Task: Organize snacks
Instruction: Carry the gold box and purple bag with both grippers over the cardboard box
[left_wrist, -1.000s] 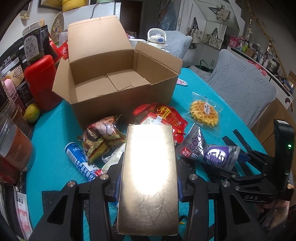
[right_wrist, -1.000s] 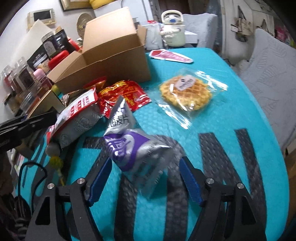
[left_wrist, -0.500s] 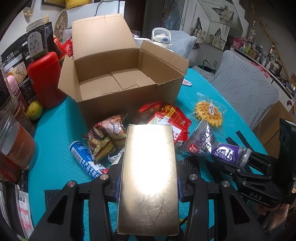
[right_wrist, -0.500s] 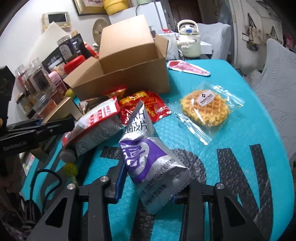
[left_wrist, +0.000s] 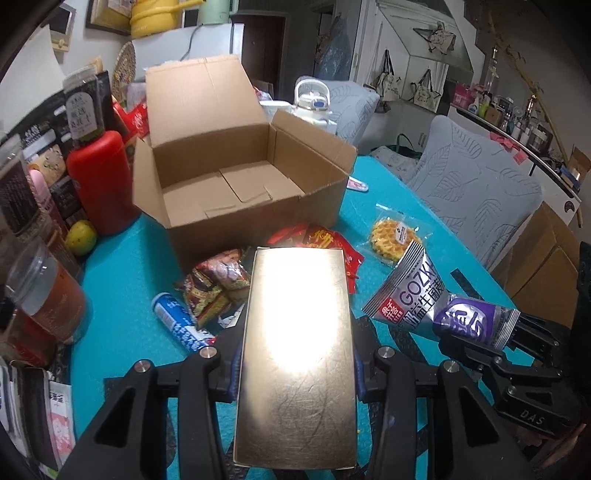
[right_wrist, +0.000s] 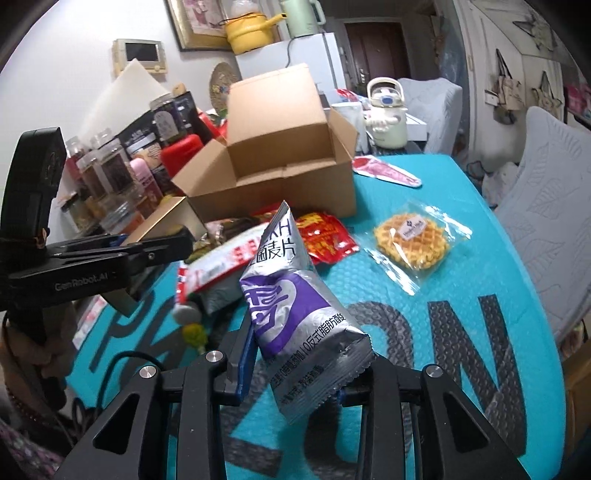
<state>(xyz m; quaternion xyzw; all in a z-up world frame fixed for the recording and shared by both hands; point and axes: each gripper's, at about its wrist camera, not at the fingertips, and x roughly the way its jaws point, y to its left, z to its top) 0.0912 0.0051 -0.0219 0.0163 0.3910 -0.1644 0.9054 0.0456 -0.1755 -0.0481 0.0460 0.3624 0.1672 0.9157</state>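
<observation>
A shiny gold box (left_wrist: 295, 295) is clamped between the fingers of my left gripper (left_wrist: 295, 365), which is shut on it and holds it above the snack pile. In the right wrist view, my right gripper (right_wrist: 295, 373) is shut on the lower end of a silver and purple cereal packet (right_wrist: 295, 314), which is lifted clear of the teal mat. That packet (left_wrist: 417, 299) and the right gripper (left_wrist: 517, 339) show at the right of the left wrist view. An open, empty cardboard box (left_wrist: 240, 229) stands beyond both, also visible as the cardboard box (right_wrist: 280, 184).
On the mat lie a red packet (left_wrist: 317, 240), brown snack packs (left_wrist: 218, 284), a blue tube (left_wrist: 177, 321) and a wrapped waffle (right_wrist: 410, 240). A red bottle (left_wrist: 99, 181) and jars (left_wrist: 48, 291) crowd the left edge. A grey chair (left_wrist: 476, 192) stands to the right.
My right gripper closed on the silver and purple packet and raised it off the mat. Both grippers rose, and the left one carried the gold box closer to the cardboard box.
</observation>
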